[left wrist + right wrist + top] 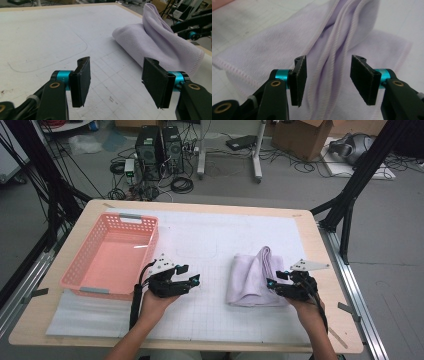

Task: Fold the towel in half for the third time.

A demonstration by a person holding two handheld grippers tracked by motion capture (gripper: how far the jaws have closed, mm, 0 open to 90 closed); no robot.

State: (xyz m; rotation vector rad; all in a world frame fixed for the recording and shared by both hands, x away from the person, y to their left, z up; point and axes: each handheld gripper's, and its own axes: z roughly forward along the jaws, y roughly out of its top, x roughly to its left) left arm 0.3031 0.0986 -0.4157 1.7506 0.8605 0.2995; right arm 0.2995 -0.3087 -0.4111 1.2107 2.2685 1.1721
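Note:
A lilac towel [252, 277] lies folded on the white grid mat, right of centre, with a raised ridge of folds along its right side. My right gripper [272, 282] is at the towel's right edge, jaws open. In the right gripper view the gripper [328, 77] hovers just over the towel [287, 42], and the bunched folds run up between the pads without being pressed. My left gripper [192, 281] stands open over bare mat, left of the towel. Nothing is between the jaws of this gripper [116, 80], and the towel [155, 42] lies ahead to its right.
An empty pink plastic basket [112, 255] stands on the left of the mat [210, 240], close to my left hand. The wooden table's rim [320, 250] runs just beyond the towel. Computers, cables and a cardboard box sit on the floor behind the table.

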